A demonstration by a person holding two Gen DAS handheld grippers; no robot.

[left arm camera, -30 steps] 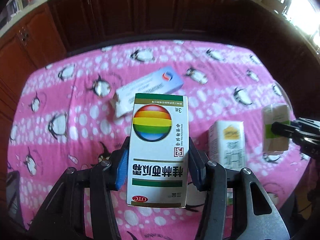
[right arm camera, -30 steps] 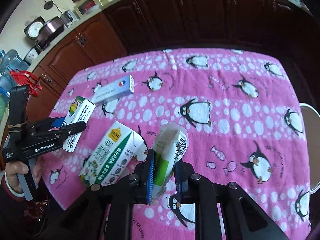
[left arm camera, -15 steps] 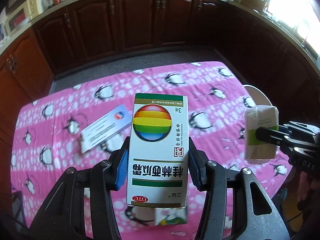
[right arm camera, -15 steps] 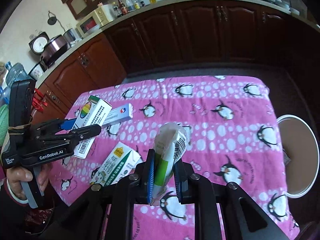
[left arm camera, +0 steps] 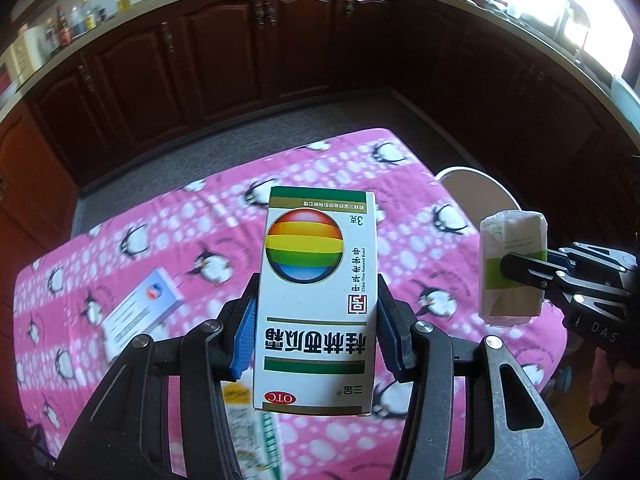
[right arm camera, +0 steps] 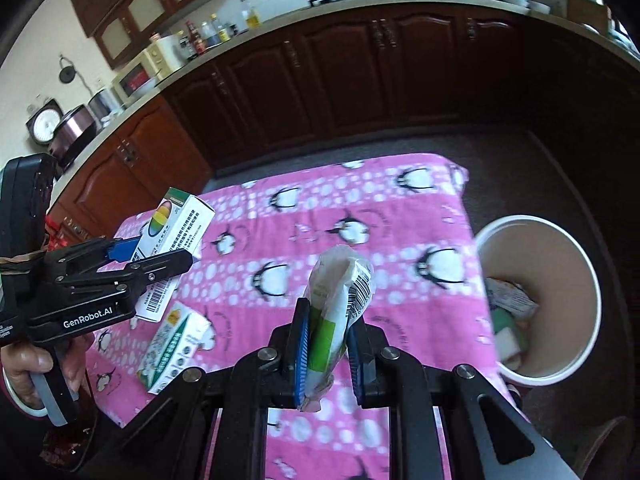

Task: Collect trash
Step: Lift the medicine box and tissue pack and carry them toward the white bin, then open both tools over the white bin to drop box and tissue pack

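Left tool [left arm camera: 316,344] is clamping the rainbow-printed box [left arm camera: 318,296] by its lower half above the pink tabletop [left arm camera: 120,240], well short of the bin [left arm camera: 476,184]; an early release is risking a drop onto the cloth. Right tool [right arm camera: 330,354] is pinching a crumpled green-and-white carton [right arm camera: 338,304] nearly flat beside the bin [right arm camera: 584,264], where the slack pack is liable to slip or catch the rim.

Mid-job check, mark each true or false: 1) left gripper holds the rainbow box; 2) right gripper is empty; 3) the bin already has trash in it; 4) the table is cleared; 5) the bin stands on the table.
1) True: the left gripper is clamped on the rainbow box.
2) False: the right gripper is shut on a flattened carton.
3) True: the bin holds some packaging.
4) False: a milk carton and a blue-and-white box lie on the table.
5) False: it stands beside the table's edge, lower down.
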